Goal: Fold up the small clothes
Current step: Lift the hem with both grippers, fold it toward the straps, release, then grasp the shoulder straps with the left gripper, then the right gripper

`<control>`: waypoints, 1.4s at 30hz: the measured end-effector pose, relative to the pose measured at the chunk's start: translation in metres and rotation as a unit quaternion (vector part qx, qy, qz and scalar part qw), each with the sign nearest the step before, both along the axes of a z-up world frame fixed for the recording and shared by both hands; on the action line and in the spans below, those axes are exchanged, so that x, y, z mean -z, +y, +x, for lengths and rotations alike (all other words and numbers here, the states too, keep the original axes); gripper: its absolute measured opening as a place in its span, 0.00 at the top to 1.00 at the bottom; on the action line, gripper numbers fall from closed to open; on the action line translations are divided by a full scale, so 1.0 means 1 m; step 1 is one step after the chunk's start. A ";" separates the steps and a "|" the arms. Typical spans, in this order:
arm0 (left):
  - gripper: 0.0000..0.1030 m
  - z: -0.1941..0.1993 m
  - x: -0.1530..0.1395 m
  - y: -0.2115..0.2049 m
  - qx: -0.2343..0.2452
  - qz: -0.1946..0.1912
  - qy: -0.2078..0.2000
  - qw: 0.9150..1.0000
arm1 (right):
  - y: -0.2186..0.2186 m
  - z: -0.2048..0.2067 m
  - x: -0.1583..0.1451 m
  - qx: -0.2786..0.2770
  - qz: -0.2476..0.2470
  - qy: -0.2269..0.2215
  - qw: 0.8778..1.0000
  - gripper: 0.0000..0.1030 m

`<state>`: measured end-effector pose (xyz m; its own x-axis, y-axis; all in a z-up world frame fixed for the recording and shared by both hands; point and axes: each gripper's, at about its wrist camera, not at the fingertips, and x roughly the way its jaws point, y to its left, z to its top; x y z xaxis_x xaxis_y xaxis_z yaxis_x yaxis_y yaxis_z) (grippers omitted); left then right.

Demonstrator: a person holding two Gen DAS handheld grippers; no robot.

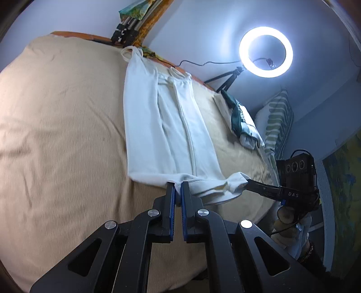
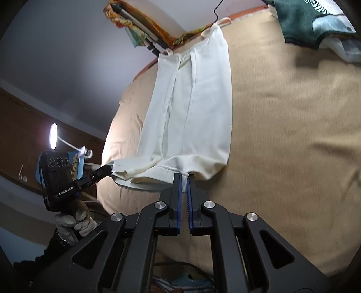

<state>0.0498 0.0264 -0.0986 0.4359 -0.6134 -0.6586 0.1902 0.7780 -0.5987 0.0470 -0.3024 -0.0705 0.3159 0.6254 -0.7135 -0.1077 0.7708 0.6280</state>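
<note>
Left wrist view: a white camisole [image 1: 171, 126] lies folded lengthwise on the tan bed cover [image 1: 63, 126], running from upper centre to the middle of the frame. The left gripper [image 1: 177, 184] has its jaws closed on the hem at lower centre. At right, the right gripper [image 1: 247, 183] pinches the hem's bunched corner. A ring light [image 1: 266, 51] glows at upper right.

Right wrist view: the camisole [image 2: 196, 108] fills the centre. The right gripper [image 2: 184, 179] clamps its hem; at left, the left gripper [image 2: 110, 170] grips the other hem corner. A green garment [image 2: 300, 20] lies at upper right.
</note>
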 end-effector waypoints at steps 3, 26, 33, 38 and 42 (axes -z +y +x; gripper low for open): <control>0.96 0.020 -0.003 -0.002 -0.009 -0.001 -0.001 1.000 | -0.004 0.019 -0.004 0.016 0.002 -0.004 1.000 0.95; 0.91 0.103 0.030 0.011 -0.054 0.014 0.037 0.998 | 0.002 0.127 0.034 0.038 -0.046 0.033 0.998 0.83; 0.90 0.088 0.010 0.016 -0.045 0.035 -0.007 0.998 | -0.003 0.108 0.004 0.019 -0.051 -0.016 0.998 0.74; 0.90 0.079 0.016 -0.001 -0.004 0.044 -0.011 0.999 | 0.022 0.089 0.010 -0.038 -0.071 -0.021 0.997 0.74; 0.90 0.076 0.027 -0.018 0.027 0.068 -0.009 0.997 | 0.033 0.073 0.029 -0.063 -0.124 0.005 0.990 0.74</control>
<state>0.1261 0.0087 -0.1256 0.4172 -0.5415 -0.7298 0.2430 0.8403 -0.4846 0.1200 -0.2690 -0.0994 0.2375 0.4640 -0.8534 -0.2078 0.8825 0.4219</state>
